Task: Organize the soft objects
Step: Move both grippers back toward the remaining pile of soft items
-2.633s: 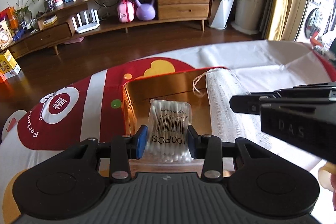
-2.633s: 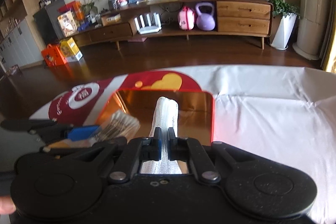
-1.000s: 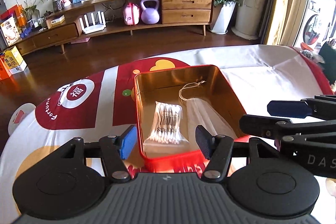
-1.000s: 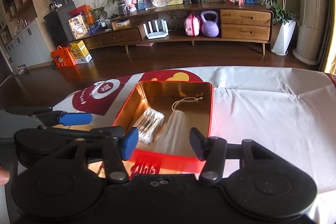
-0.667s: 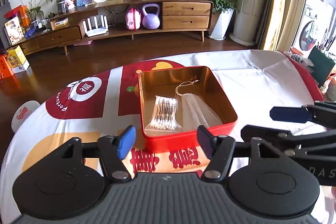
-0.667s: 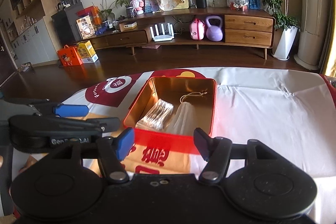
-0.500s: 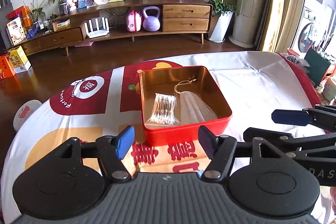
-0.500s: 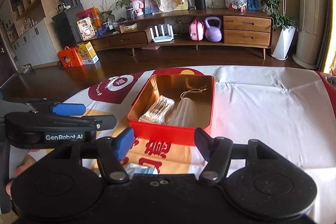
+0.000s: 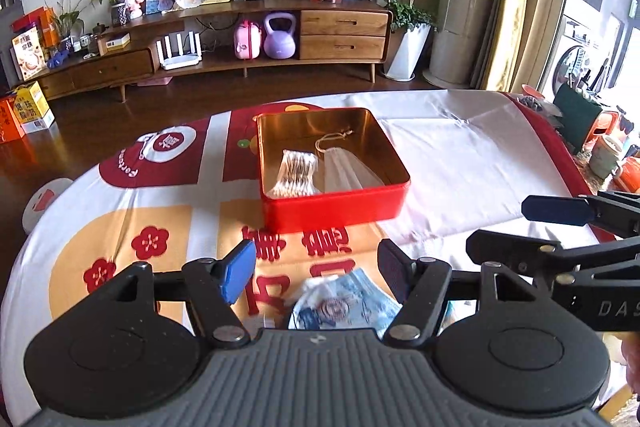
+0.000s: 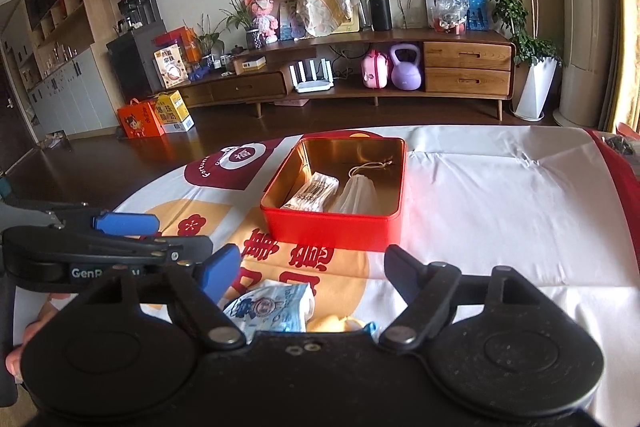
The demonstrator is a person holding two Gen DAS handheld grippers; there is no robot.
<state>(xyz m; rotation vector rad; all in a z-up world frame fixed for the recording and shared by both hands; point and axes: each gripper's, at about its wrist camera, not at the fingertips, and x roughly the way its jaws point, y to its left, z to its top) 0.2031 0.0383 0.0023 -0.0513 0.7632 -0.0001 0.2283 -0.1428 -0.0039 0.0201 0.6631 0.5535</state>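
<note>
A red tin (image 9: 336, 209) (image 10: 332, 229) with a gold inside sits on the table. In it lie a bag of cotton swabs (image 9: 296, 173) (image 10: 312, 191) and a white mesh drawstring pouch (image 9: 344, 171) (image 10: 358, 197). My left gripper (image 9: 316, 267) is open and empty, well back from the tin. Just below it lies a blue and white packet (image 9: 340, 307) (image 10: 272, 307). My right gripper (image 10: 314, 269) holds nothing and its jaws are opening. A yellow soft thing (image 10: 336, 325) peeks out beside the packet.
The table wears a white, red and yellow printed cloth (image 9: 460, 155) (image 10: 500, 195). A mug and other items (image 9: 606, 155) stand past the table's right edge. A long wooden cabinet (image 10: 400, 75) runs along the far wall.
Both grippers let go of the swabs and the pouch, leaving them in the tin, then drew back toward the near edge. The blue packet has come into view.
</note>
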